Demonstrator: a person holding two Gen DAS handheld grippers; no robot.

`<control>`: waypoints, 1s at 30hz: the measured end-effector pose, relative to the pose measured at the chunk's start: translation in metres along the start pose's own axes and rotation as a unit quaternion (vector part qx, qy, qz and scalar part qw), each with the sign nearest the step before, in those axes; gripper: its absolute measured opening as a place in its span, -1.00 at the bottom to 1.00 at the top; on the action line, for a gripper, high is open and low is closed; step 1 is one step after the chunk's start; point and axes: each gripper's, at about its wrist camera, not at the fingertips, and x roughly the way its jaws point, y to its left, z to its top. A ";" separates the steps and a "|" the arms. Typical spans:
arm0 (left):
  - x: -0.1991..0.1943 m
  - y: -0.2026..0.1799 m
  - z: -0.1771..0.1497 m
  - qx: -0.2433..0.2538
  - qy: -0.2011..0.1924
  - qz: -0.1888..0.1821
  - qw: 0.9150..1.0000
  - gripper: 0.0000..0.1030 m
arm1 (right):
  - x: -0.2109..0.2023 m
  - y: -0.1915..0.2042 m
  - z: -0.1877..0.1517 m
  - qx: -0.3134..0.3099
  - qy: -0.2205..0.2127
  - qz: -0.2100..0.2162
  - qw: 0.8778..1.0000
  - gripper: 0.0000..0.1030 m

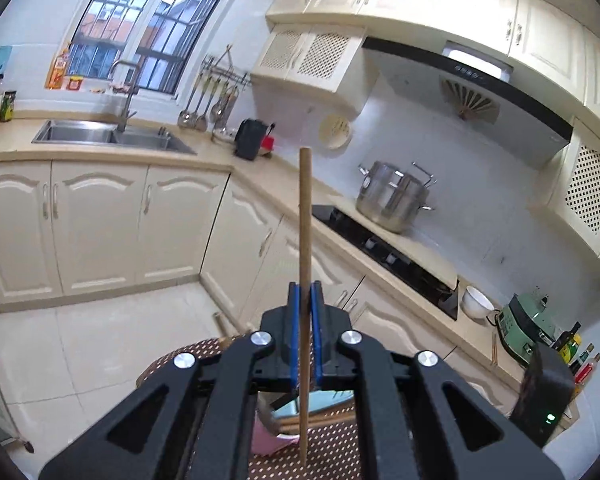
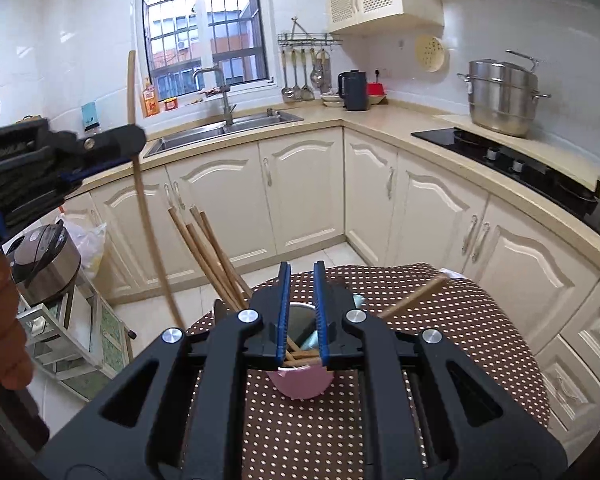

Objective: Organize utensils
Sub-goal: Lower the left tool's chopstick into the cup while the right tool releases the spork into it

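Observation:
My left gripper (image 1: 305,286) is shut on a long wooden chopstick (image 1: 304,240) and holds it upright above the table. From the right wrist view the same left gripper (image 2: 134,148) and chopstick (image 2: 148,220) hang at the left, the stick's lower end near the table edge. A pink cup (image 2: 300,384) with a metal liner stands on the brown polka-dot table (image 2: 440,320) and holds several wooden chopsticks (image 2: 208,248). My right gripper (image 2: 302,268) is open and empty, right above the cup. One more chopstick (image 2: 414,295) lies on the table to the right.
Cream kitchen cabinets and counter run round the room, with a sink (image 2: 224,130), a black hob (image 2: 512,164) and a steel pot (image 2: 500,94). A rice cooker (image 2: 46,260) on a small rack stands left of the table.

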 end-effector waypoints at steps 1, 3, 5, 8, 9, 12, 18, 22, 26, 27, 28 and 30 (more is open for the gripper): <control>0.002 -0.004 -0.001 0.001 -0.003 -0.004 1.000 -0.90 | -0.004 -0.003 0.000 0.002 -0.002 -0.001 1.000 -0.76; 0.007 -0.013 -0.003 0.007 -0.008 -0.005 1.000 -0.90 | -0.012 -0.010 0.001 0.005 -0.006 -0.001 1.000 -0.76; 0.011 -0.022 -0.007 0.016 -0.015 -0.001 1.000 -0.90 | -0.018 -0.017 0.003 0.008 -0.010 -0.004 1.000 -0.76; 0.018 -0.033 -0.012 0.029 -0.027 0.011 0.999 -0.90 | -0.027 -0.032 0.005 0.020 -0.017 -0.009 1.000 -0.76; 0.021 -0.036 -0.013 0.034 -0.031 0.015 0.999 -0.90 | -0.029 -0.037 0.005 0.023 -0.019 -0.011 0.999 -0.76; 0.030 -0.041 -0.015 0.039 -0.037 0.028 0.998 -0.90 | -0.035 -0.050 0.005 0.027 -0.020 -0.017 0.999 -0.76; 0.052 -0.045 -0.030 0.067 -0.032 0.060 0.995 -0.90 | -0.036 -0.070 0.004 0.032 -0.017 -0.023 0.999 -0.76; 0.062 -0.043 -0.040 0.069 -0.022 0.072 0.995 -0.90 | -0.034 -0.078 0.002 0.035 -0.011 -0.026 0.999 -0.76; 0.069 -0.044 -0.050 0.086 -0.012 0.081 0.993 -0.90 | -0.031 -0.083 0.000 0.040 -0.004 -0.029 0.999 -0.76; 0.069 -0.043 -0.052 0.089 -0.010 0.081 0.993 -0.90 | -0.030 -0.084 0.000 0.041 -0.002 -0.029 0.999 -0.76; 0.070 -0.044 -0.055 0.093 -0.004 0.081 0.992 -0.90 | -0.029 -0.084 -0.001 0.042 0.000 -0.030 0.999 -0.76; 0.072 -0.043 -0.060 0.093 0.006 0.078 0.993 -0.90 | -0.028 -0.084 -0.001 0.045 0.004 -0.032 0.998 -0.76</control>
